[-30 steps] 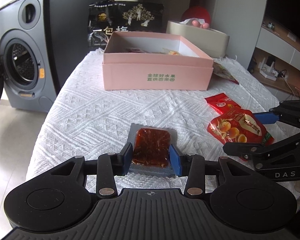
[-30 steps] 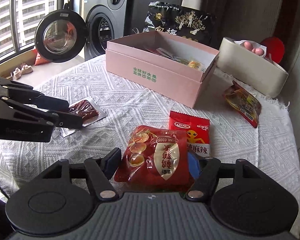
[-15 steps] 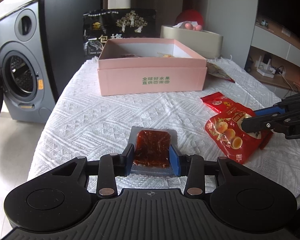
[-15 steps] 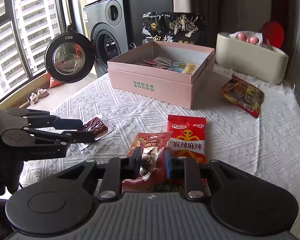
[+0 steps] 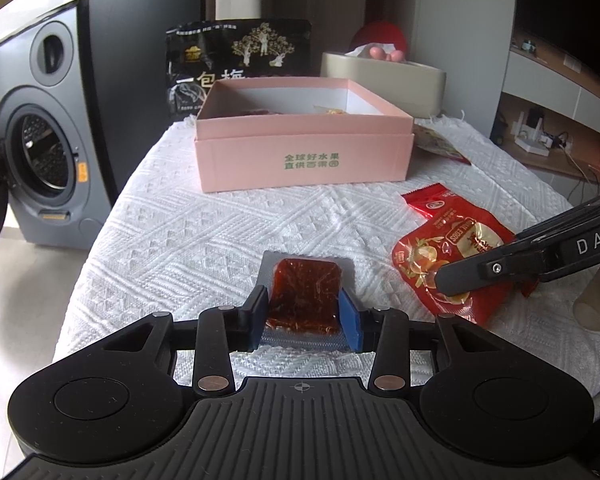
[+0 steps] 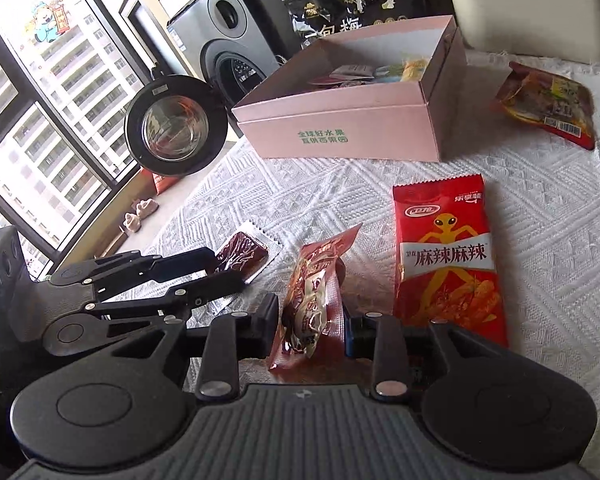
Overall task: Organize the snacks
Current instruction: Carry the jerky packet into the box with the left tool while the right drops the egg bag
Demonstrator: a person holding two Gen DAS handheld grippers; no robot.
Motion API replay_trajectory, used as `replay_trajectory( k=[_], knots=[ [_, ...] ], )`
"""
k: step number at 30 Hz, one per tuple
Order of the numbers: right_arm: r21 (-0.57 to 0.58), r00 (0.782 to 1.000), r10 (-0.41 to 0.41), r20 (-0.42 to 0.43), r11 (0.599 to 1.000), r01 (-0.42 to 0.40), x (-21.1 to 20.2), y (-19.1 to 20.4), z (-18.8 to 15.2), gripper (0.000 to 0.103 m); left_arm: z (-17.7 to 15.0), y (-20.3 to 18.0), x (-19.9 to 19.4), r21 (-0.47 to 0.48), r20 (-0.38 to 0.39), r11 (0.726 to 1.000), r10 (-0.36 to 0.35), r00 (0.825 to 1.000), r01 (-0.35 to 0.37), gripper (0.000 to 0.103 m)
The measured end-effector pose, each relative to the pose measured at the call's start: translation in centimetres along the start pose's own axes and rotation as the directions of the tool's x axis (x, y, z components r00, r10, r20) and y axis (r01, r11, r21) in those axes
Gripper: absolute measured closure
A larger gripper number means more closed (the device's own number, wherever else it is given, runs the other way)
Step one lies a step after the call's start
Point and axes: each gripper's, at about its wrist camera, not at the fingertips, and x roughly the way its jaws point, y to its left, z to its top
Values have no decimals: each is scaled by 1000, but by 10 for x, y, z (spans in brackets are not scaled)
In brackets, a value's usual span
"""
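A table covered by a white textured cloth (image 5: pixel 204 240) is seen in both wrist views, with a grey washing machine (image 5: pixel 40 152) standing beyond its far left edge, door swung open. A pink open-topped box (image 5: pixel 304 148) is placed at the far middle of the cloth; several small packets are seen inside it. A black snack bag (image 5: pixel 240 60) is propped upright just behind the box, and a cream container (image 5: pixel 384 80) is set behind it to the right.

A red packet printed with a yellow alien figure (image 6: pixel 446 256) lies flat on the cloth, on the near side of the box. A further red and yellow packet (image 6: pixel 548 104) lies to the right of the box, near the cream container.

The left gripper (image 5: pixel 305 312) is closed on a clear-wrapped dark red snack slab (image 5: pixel 306 292), one blue pad at each side of the slab (the wrapper's far end rests on the cloth). The right gripper (image 6: pixel 310 328) is clamped on a red quail-egg packet (image 6: pixel 314 292), which is held on edge between the pads; whether its lower edge touches the cloth cannot be told.
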Motion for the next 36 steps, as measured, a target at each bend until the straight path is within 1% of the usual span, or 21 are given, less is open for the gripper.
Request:
replay_trajectory(
  k=[2, 5, 8, 10, 12, 15, 17, 18, 21, 24, 25, 27, 28, 29, 30, 31, 32, 33, 34, 35, 36],
  knots=[
    [-13, 1000, 3, 17, 1000, -3, -7, 3, 1, 84, 0, 1, 0, -3, 1, 1000, -5, 1000, 5, 59],
    [-50, 999, 12, 51, 999, -10, -22, 10, 3, 85, -1, 3, -2, -18, 16, 1000, -12, 1000, 12, 60],
    [-89, 997, -20, 81, 996, 27, -36, 14, 5, 85, 1, 5, -6, -39, 34, 999, -14, 999, 16, 60],
    [-96, 995, -37, 93, 994, 46, -43, 14, 7, 85, 9, 7, -15, -51, 71, 998, -27, 997, 31, 60],
    [-107, 991, -59, 118, 992, 72, -52, 12, 16, 85, 29, 8, -25, -35, 127, 998, -45, 991, 50, 60],
    [-133, 980, -90, 180, 984, 115, -62, 11, 46, 85, 74, 8, -30, 20, 225, 999, -36, 974, 32, 60],
    [-149, 968, -108, 228, 978, 145, -62, 10, 73, 85, 107, 13, -19, 39, 265, 998, -52, 963, 43, 60],
    [-148, 961, -118, 249, 976, 158, -59, 8, 89, 85, 122, 17, -9, 31, 273, 998, -62, 960, 56, 60],
    [-131, 950, -142, 279, 974, 184, -38, -1, 135, 85, 164, 37, 36, -49, 260, 994, -82, 962, 98, 60],
    [-103, 941, -167, 295, 973, 206, -4, -15, 181, 85, 196, 56, 82, -135, 220, 985, -77, 972, 109, 60],
    [-96, 940, -175, 292, 973, 212, 8, -18, 193, 85, 206, 63, 99, -160, 184, 980, -84, 979, 115, 60],
    [-92, 948, -163, 275, 976, 195, 35, -26, 213, 85, 218, 73, 130, -212, 69, 969, -113, 991, 125, 60],
    [-98, 955, -145, 261, 980, 175, 47, -29, 219, 84, 219, 77, 144, -229, 25, 963, -139, 990, 141, 60],
    [-103, 961, -139, 241, 980, 168, 59, -33, 224, 84, 218, 80, 153, -230, 14, 960, -161, 987, 160, 60],
    [-100, 960, -159, 231, 977, 186, 68, -36, 226, 79, 215, 78, 157, -206, 13, 966, -158, 987, 158, 62],
    [-102, 956, -185, 230, 972, 213, 73, -38, 226, 72, 211, 73, 157, -166, 17, 977, -134, 991, 135, 62],
    [-115, 949, -206, 238, 965, 238, 75, -40, 226, 69, 208, 67, 156, -120, 27, 987, -105, 994, 108, 62],
    [-128, 940, -226, 254, 956, 265, 73, -43, 223, 62, 205, 62, 155, -82, 40, 994, -73, 997, 76, 62],
    [-134, 930, -251, 268, 946, 294, 69, -46, 220, 54, 203, 59, 154, -63, 57, 997, -32, 998, 36, 62],
    [-130, 919, -276, 283, 938, 321, 63, -50, 217, 50, 202, 58, 151, -63, 79, 998, -7, 997, 12, 62],
    [-125, 906, -294, 304, 931, 344, 53, -55, 213, 45, 203, 59, 147, -75, 100, 997, -2, 995, 10, 62]
  ],
)
